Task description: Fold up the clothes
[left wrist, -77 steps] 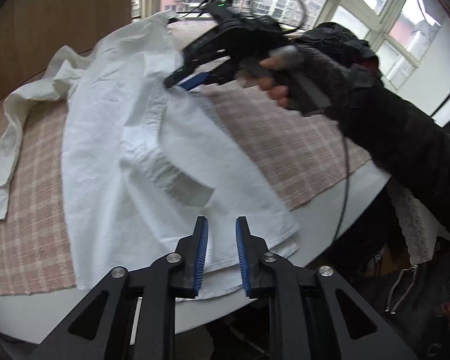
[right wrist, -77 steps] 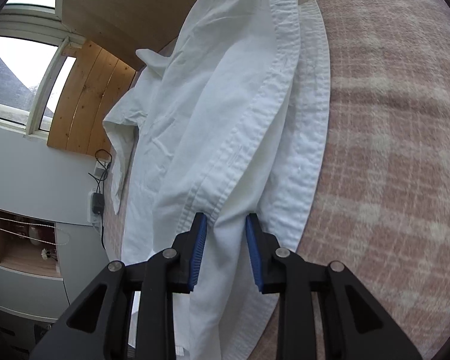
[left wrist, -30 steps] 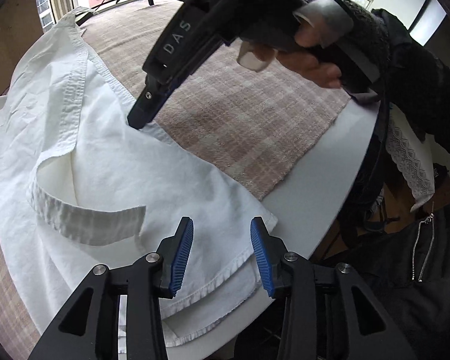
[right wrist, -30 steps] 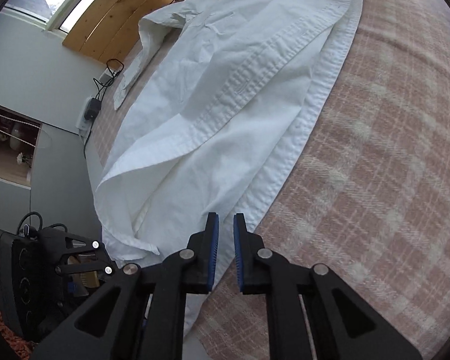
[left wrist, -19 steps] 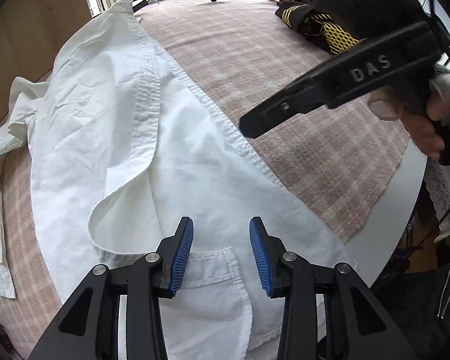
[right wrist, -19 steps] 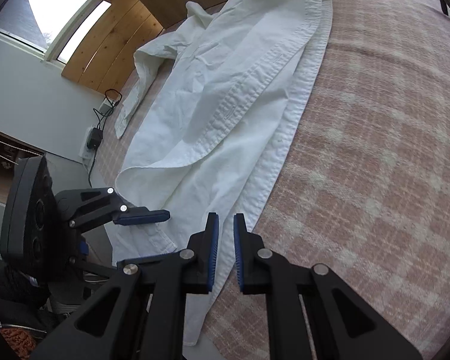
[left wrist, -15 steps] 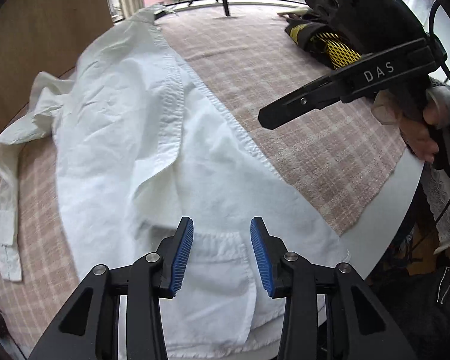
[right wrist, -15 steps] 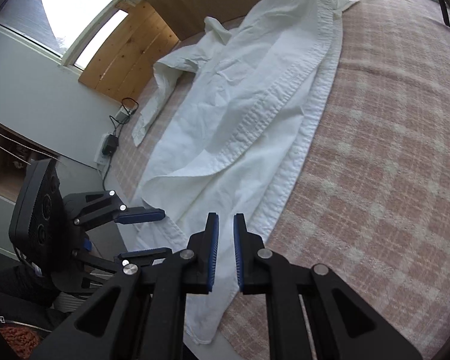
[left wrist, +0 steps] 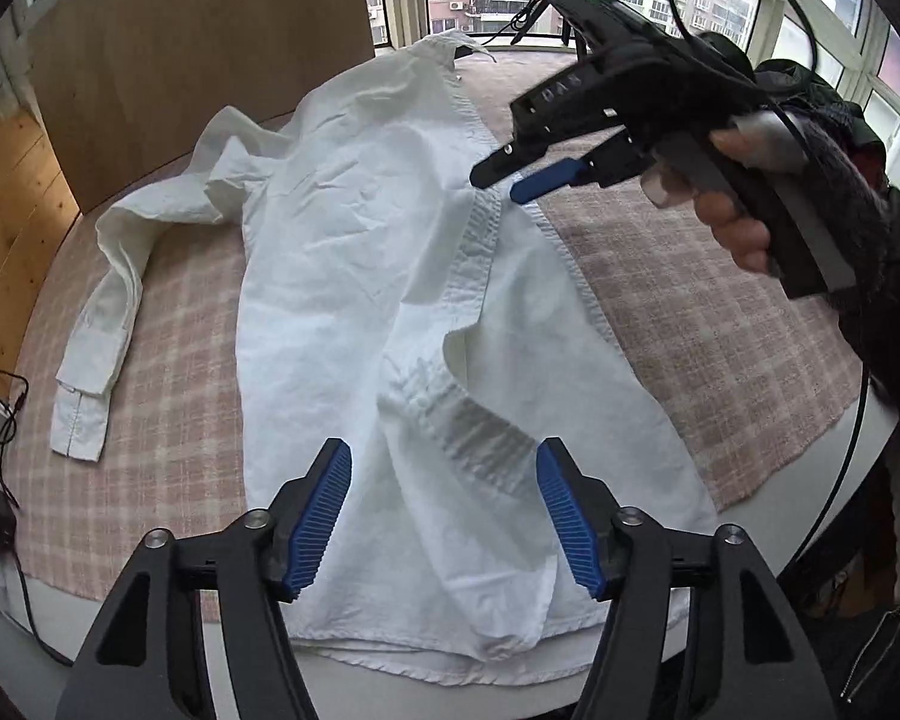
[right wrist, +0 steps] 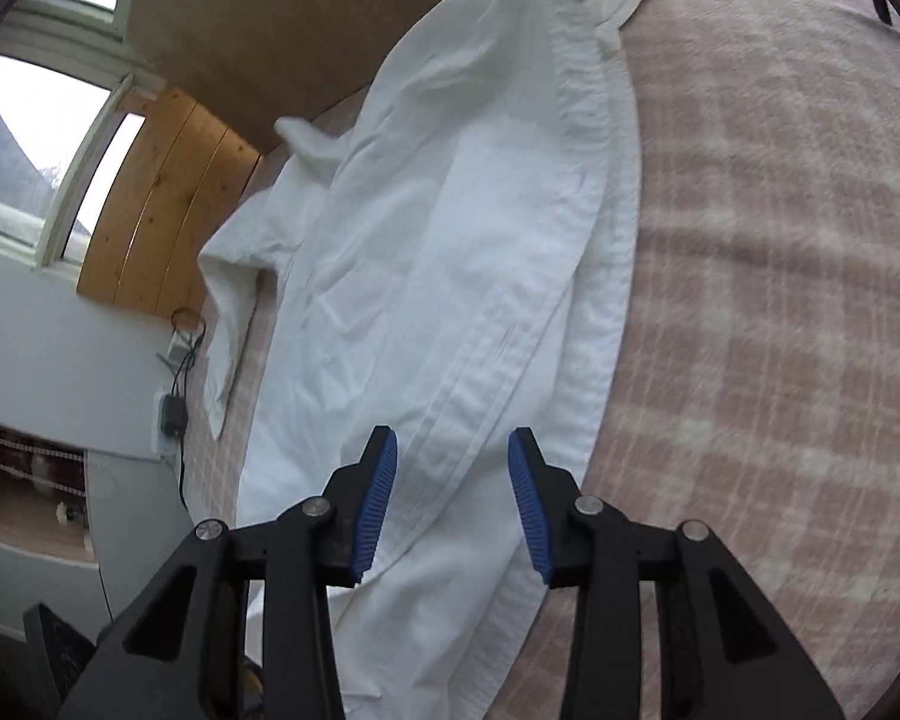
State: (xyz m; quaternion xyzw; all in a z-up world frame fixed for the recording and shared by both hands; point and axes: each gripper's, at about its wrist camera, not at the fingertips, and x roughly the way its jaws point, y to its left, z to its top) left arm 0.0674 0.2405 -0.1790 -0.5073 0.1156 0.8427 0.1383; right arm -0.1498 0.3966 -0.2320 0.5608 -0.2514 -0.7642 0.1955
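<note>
The white shirt (left wrist: pixel 354 276) lies spread along the pink checked cloth (left wrist: pixel 690 312) on the desk, collar at the upper middle of the frame, hem at the bottom. Both front panels, held a moment ago, are now released. The left tongs (left wrist: pixel 444 516) are opening over the hem, empty; the right tongs (right wrist: pixel 450 504) are opening above the button placket (right wrist: pixel 486 378), gripping nothing. The front looks closed, so sleeves likely come next.

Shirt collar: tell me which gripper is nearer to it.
Right. The right gripper hovers over the placket, partway toward the shirt collar; the left gripper hangs over the hem, far from it.
</note>
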